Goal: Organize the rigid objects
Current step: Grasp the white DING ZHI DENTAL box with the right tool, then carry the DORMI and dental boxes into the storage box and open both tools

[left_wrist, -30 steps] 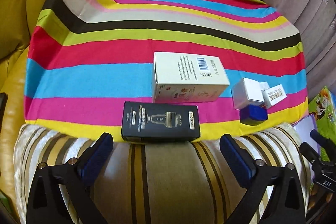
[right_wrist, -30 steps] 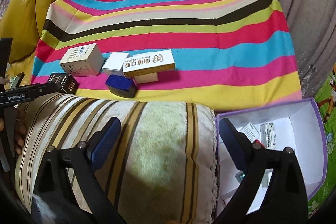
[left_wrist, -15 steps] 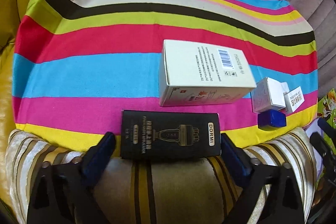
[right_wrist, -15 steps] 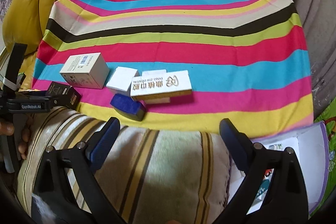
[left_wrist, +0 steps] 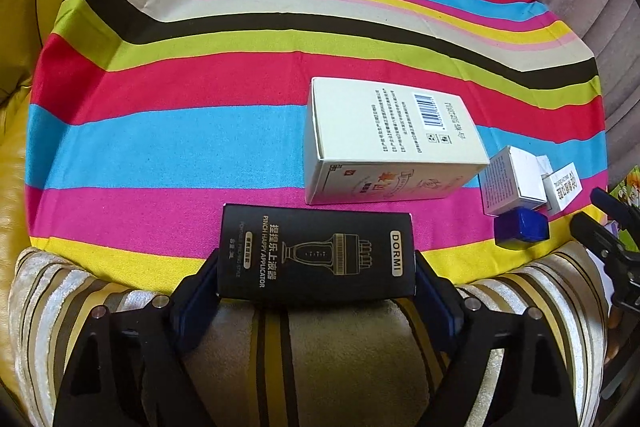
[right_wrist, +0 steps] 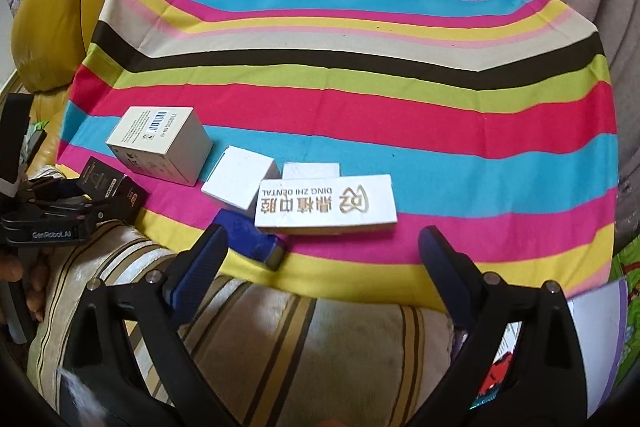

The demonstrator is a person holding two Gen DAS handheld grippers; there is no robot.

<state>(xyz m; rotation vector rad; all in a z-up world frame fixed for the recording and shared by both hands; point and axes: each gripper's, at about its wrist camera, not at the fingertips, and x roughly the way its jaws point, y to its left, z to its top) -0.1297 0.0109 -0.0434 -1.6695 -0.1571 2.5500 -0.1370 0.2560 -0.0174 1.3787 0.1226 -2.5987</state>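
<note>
As the left gripper (left_wrist: pixel 316 283) closes its fingers (left_wrist: pixel 200 287) around the ends of the black box (left_wrist: pixel 316 253), which lies at the striped cloth's (left_wrist: pixel 160 147) near edge, the pads sit only on its near corners. A shallow pinch like that could let the box pivot out or slide off onto the cushion (left_wrist: pixel 340 355). The right gripper (right_wrist: pixel 322 259) hangs spread and empty just short of the long white box (right_wrist: pixel 326 205).

cloth (left_wrist: pixel 200 147): bands of red, sky blue, magenta, yellow, lime, black, cream and pink
cushion (left_wrist: pixel 320 347): beige with olive and dark brown stripes, under the left tongs
black box (left_wrist: pixel 316 255): black with gold print, between the left tongs' blue pads (left_wrist: pixel 200 291)
barcode box (left_wrist: pixel 384 131): cream, black barcode, beyond the left tongs
flat box (right_wrist: pixel 326 203): white, gold lettering, ahead of the right tongs
small box (right_wrist: pixel 250 237): deep blue, by the right tongs' left pad
sofa (right_wrist: pixel 52 19): mustard yellow
</note>
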